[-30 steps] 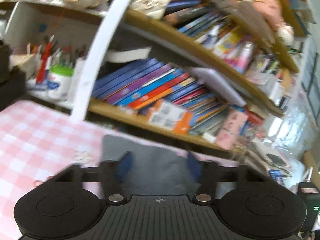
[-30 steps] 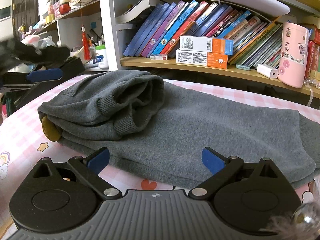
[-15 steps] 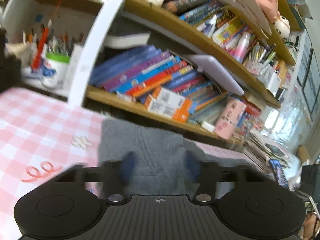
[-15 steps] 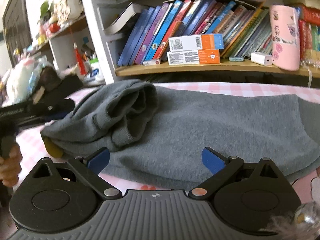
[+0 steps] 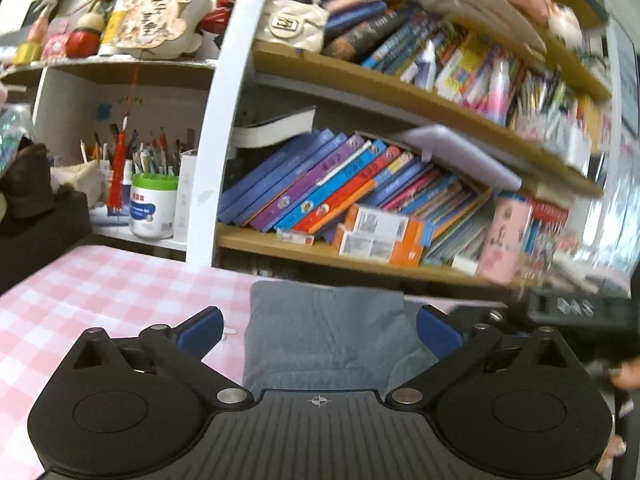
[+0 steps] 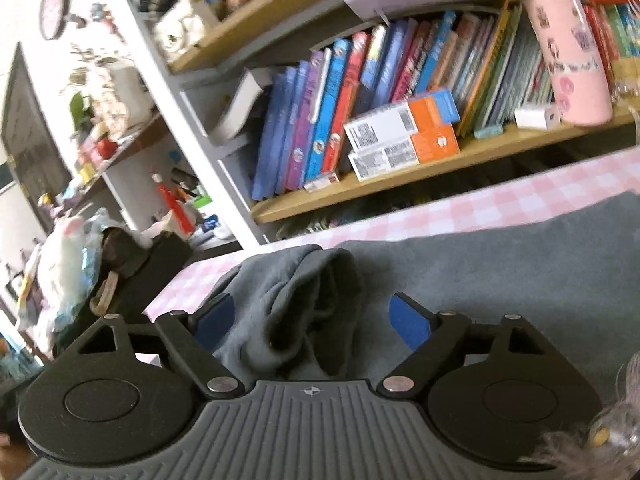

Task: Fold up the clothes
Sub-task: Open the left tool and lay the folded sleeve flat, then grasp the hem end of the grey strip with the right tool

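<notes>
- The grey fleece sweatshirt [image 6: 500, 280] lies flat across the bench with the pink-and-white checked cloth [image 5: 100, 288]; its broad body stretches to the right in your right view.
- At the garment's left end, two ribbed sleeve cuffs [image 6: 312, 312] are bunched in a rumpled heap on top of the body.
- Your right tool [image 6: 310, 320] has its blue-padded fingers [image 6: 408, 324] spread wide apart, one on each side of that cuff heap, closed on nothing; you cannot tell from this view whether the pads touch the fabric.
- Your left tool [image 5: 318, 330] is also spread wide, its blue pads [image 5: 200, 330] straddling a folded edge of the same grey cloth, gripping nothing.
- In the left view, part of a black device [image 5: 580, 308] and some fingers of a hand [image 5: 626, 376] show at the right edge, blurred.
- Behind the bench stands a wooden bookshelf with a white upright [image 5: 224, 120], its lower shelf packed with leaning blue, purple and red books [image 5: 320, 184].
- Two white-and-orange cartons [image 6: 404, 140] are stacked in front of the books.
- A pink patterned tumbler [image 6: 568, 52] stands upright on the same shelf, to the right of the cartons.
- A white tub with a green lid [image 5: 154, 208] sits in the left compartment, near a cluster of pens.
</notes>
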A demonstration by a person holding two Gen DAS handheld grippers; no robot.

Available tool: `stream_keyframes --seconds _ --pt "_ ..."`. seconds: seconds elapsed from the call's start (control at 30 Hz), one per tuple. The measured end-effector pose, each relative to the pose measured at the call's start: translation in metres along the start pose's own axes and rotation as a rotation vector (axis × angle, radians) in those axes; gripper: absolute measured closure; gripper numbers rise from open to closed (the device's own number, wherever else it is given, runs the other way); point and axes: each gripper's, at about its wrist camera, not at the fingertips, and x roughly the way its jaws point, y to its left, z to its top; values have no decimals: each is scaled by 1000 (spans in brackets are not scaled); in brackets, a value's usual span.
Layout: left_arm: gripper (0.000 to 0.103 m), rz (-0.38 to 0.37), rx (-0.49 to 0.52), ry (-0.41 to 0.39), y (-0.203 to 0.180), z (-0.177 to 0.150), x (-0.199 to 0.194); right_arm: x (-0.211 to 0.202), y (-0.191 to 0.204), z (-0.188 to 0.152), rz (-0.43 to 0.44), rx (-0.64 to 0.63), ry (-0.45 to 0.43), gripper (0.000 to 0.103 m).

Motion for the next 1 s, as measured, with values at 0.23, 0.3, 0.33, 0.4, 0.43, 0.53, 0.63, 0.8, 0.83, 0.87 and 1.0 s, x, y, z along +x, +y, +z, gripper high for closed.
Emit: stream_keyframes --seconds 0.23,0.3,0.33,0.4,0.43,0.53,0.63,0.8,0.83,0.87,1.0 --pt "0 -16 56 80 -7 -6 9 22 -7 -16 3 31 84 60" --pt "0 -16 57 83 -7 -7 10 17 -5 -14 25 17 53 90" --pt "0 -16 58 84 -7 -7 10 11 -1 -13 38 -5 20 92" --pt "0 -15 59 86 -7 -7 10 -2 11 -10 62 -67 -48 94" --pt "0 -15 60 88 -8 -8 10 -6 16 -10 61 -97 -63 94" --pt "0 -14 62 91 -8 -8 11 9 16 -18 -15 -114 21 94" --pt "0 -14 64 95 -8 -9 12 22 0 -30 -44 -91 58 89" --pt "0 -16 70 100 -9 -10 12 18 5 -32 -51 -137 45 84" --pt "0 -18 73 101 -10 -10 12 18 4 -32 -49 -136 43 83" --pt "0 -19 75 102 -11 -11 11 16 3 -32 -47 -129 39 83" --pt "0 -25 84 105 -13 -11 11 6 -2 -29 -53 -106 11 63"
